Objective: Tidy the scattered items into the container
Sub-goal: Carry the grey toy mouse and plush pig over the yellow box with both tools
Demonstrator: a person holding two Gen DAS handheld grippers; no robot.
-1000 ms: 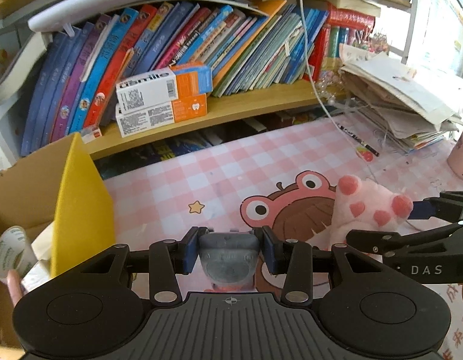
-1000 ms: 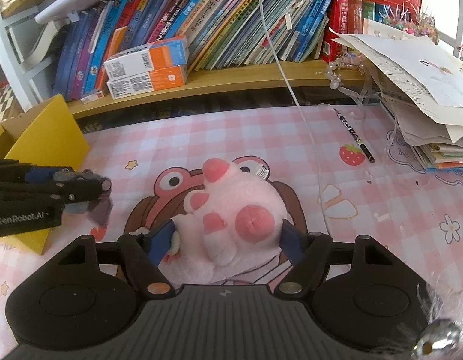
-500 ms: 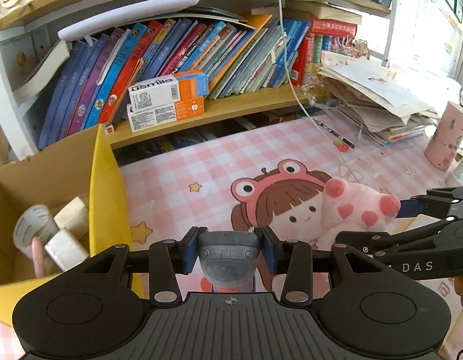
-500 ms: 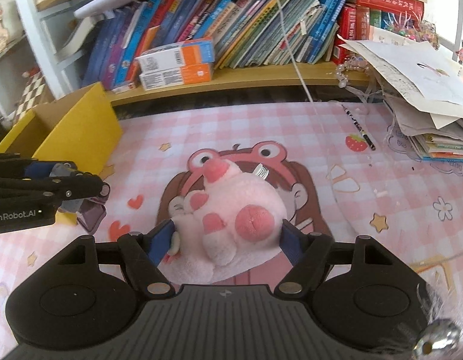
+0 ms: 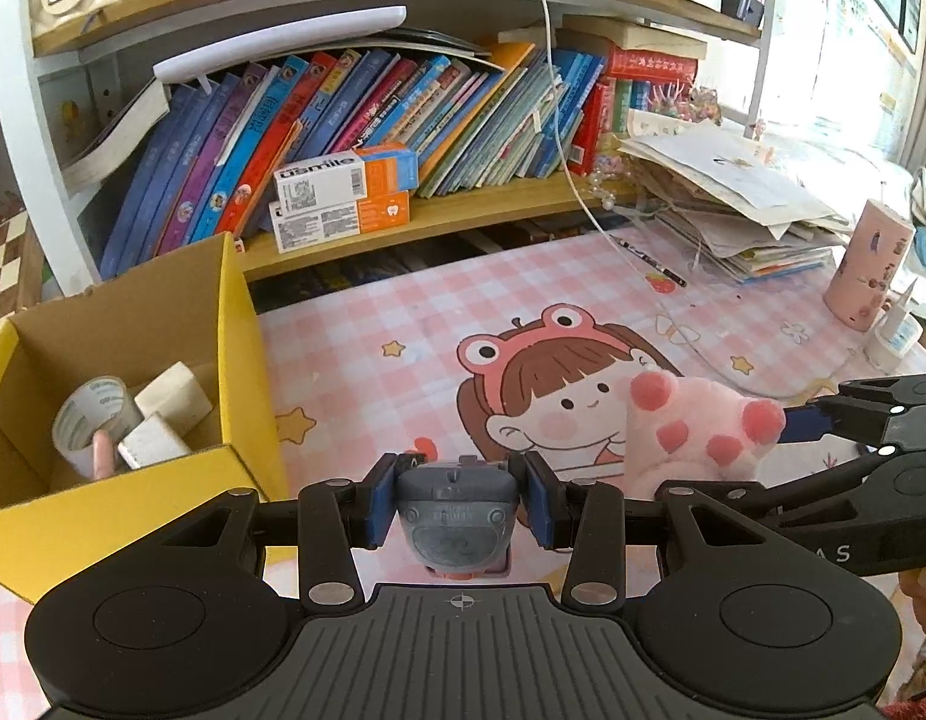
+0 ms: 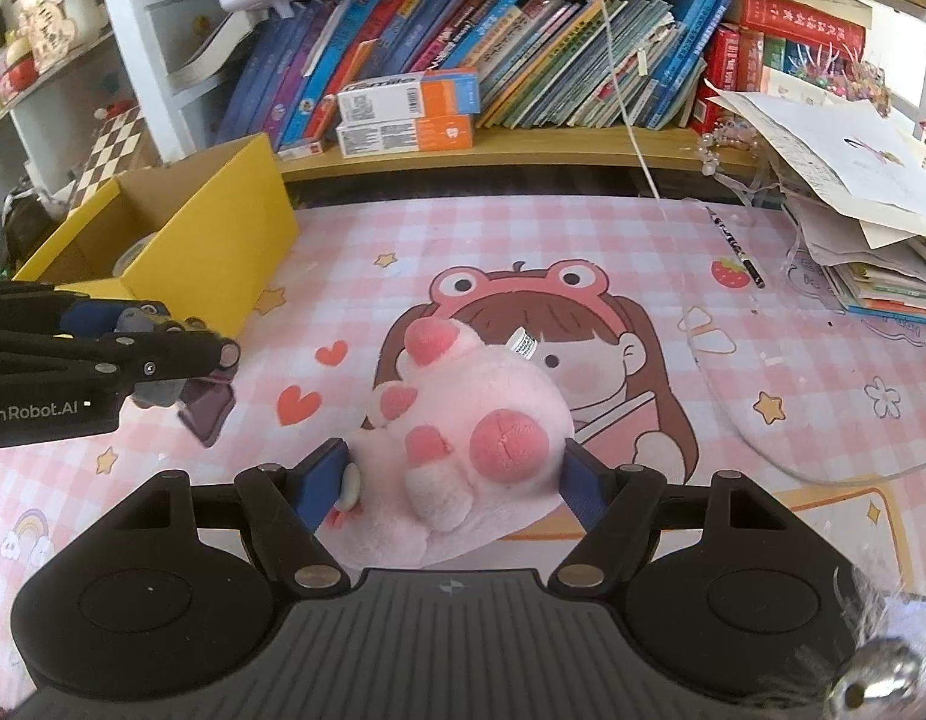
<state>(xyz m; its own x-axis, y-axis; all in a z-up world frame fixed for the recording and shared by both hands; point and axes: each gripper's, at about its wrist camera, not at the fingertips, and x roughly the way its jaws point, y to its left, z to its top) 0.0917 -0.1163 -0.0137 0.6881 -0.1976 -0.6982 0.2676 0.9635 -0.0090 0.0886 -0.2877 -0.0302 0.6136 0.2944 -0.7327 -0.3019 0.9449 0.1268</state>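
Holding grey toy clamped in L gripper. R gripper clamped on pink plush paw, both above desk. Yellow box at left.

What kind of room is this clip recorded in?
Probably a child's study desk at home. A shelf packed with picture books runs along the back, a pink checked cartoon desk mat covers the surface, and a messy pile of papers sits at one end.
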